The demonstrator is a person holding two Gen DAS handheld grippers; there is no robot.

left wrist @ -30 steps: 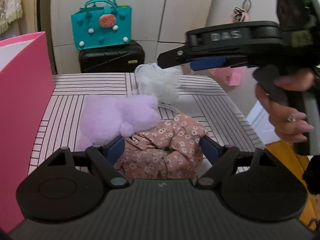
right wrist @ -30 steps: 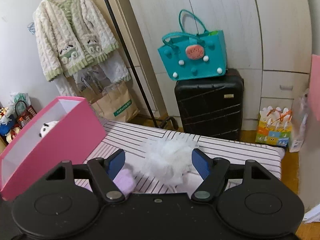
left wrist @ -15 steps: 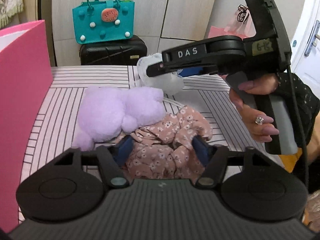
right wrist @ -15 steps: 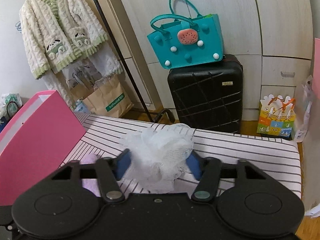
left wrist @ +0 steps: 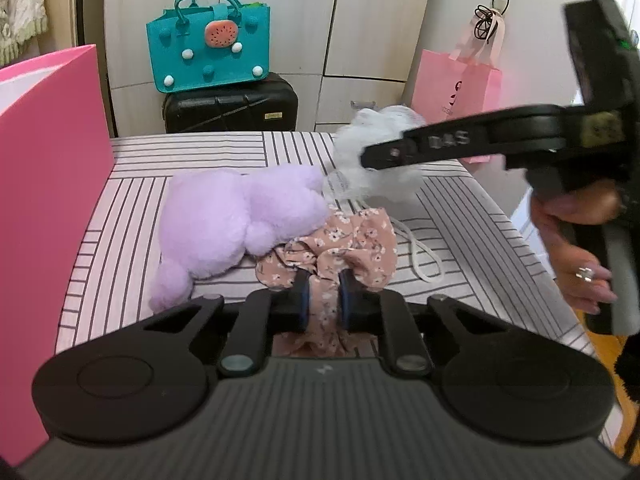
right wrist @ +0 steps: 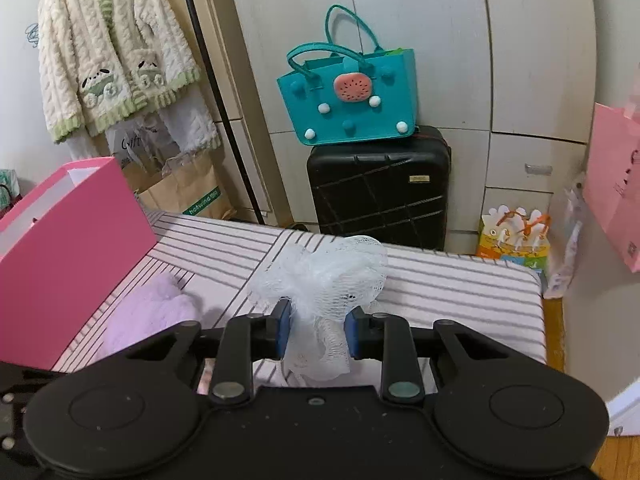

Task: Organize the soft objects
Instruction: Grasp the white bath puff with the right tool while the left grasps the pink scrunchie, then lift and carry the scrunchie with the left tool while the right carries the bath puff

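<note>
On the striped table (left wrist: pixel 200 152) lies a floral pink scrunchie (left wrist: pixel 344 248), and my left gripper (left wrist: pixel 323 304) is shut on its near edge. A lilac plush toy (left wrist: pixel 228 216) rests against it on the left. My right gripper (right wrist: pixel 318 330) is shut on a white mesh bath puff (right wrist: pixel 324 276). In the left wrist view that puff (left wrist: pixel 372 152) sits at the far right of the table with the right gripper's finger across it. Its white cord loop (left wrist: pixel 424 260) trails over the table. A tall pink box (left wrist: pixel 44 200) stands at the left.
A teal felt bag (right wrist: pixel 352 96) sits on a black suitcase (right wrist: pixel 380 188) behind the table. A pink paper bag (left wrist: pixel 456 92) hangs at the right wall. A cream cardigan (right wrist: pixel 108 52) hangs on a rack at the left. A person's hand (left wrist: pixel 576 256) grips the right tool.
Both grippers closed from wide open: the left on the floral scrunchie, the right on the mesh puff. The right gripper came down onto the puff.
</note>
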